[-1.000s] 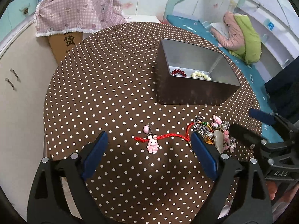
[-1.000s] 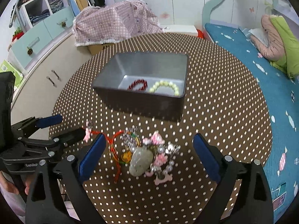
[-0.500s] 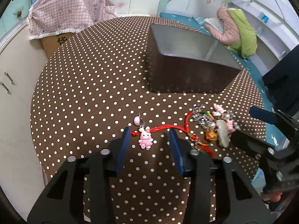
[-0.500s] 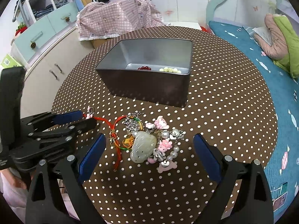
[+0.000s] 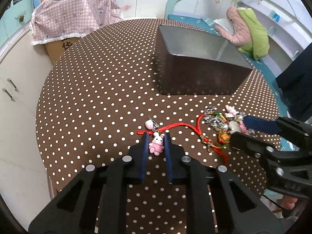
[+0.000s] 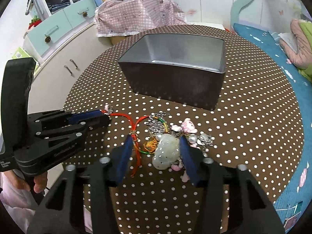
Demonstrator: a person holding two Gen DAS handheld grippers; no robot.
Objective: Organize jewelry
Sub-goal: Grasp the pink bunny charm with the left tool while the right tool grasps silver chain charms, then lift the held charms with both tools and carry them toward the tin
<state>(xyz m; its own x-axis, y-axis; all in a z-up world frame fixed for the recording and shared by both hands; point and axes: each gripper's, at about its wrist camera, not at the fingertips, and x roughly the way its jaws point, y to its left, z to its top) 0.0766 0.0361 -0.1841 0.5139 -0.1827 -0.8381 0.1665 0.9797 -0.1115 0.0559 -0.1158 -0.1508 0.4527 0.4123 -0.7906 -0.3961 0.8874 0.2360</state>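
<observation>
A pink rabbit charm [image 5: 156,144] on a red cord [image 5: 176,126] lies on the polka-dot table [image 5: 93,89]. My left gripper [image 5: 155,138] has closed around the charm, its blue pads at either side of it; it also shows in the right wrist view [image 6: 97,117]. The cord runs to a jewelry pile [image 6: 171,134] with a pale jade pendant [image 6: 166,152]. My right gripper [image 6: 155,146] is partly closed with its pads either side of the pendant and a gap left. A dark metal tin [image 6: 175,74] stands behind.
The tin's inside shows in the left wrist view [image 5: 197,41]. A pink checked cloth over a box [image 5: 74,21] and white cabinets [image 5: 13,89] stand left of the table. A blue bed [image 6: 273,44] lies to the right.
My left gripper has come down and closed from wide open onto the rabbit charm. My right gripper has lowered onto the jewelry pile and narrowed around the jade pendant.
</observation>
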